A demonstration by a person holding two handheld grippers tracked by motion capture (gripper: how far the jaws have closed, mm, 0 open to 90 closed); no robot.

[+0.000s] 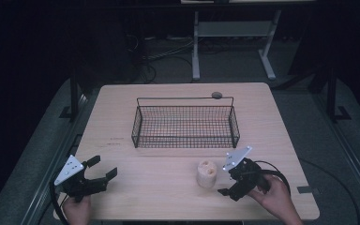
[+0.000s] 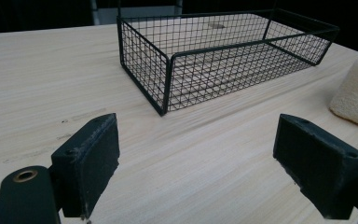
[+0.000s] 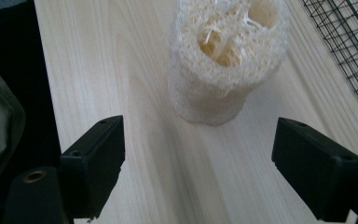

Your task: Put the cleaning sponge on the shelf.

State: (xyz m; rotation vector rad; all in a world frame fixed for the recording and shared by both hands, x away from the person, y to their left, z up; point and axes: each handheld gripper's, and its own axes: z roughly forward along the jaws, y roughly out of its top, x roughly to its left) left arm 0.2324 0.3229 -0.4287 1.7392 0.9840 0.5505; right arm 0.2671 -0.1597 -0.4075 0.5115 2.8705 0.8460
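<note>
At about eight o'clock on the pale wooden surface (image 1: 168, 187), the left gripper (image 1: 104, 168) rests in the person's hand with its black fingers (image 2: 87, 163) spread wide and nothing between them; in the left gripper view they frame bare wood, with the black wire-mesh basket (image 2: 223, 60) ahead at about twelve o'clock. It looks parked rather than working.

Moving toward the middle, that rectangular basket (image 1: 185, 125) sits at the centre of the surface, its thin wire handle raised along the far side, and looks empty. A small round grey disc (image 1: 216, 95) lies on the surface just beyond the basket's far rim, at about one o'clock.

Next comes the cream-coloured, fibrous loofah cylinder (image 1: 206, 174), standing upright at about five o'clock, near the basket's front wall but apart from it. The right gripper view looks down on the loofah's (image 3: 223, 56) open, holed top.

Just beside it, at about four o'clock, is the right gripper (image 1: 226, 180) — its fingers (image 3: 93, 168) are wide apart, and the loofah stands ahead of them, not yet between them and untouched.

The step in hand reads as the approach to a grasp. The next move probably calls for pushing the right gripper forward until the fingers flank the loofah's sides, then closing gently — it looks soft and light, easy to tip — before lifting it toward the basket at eleven o'clock from there.
</note>
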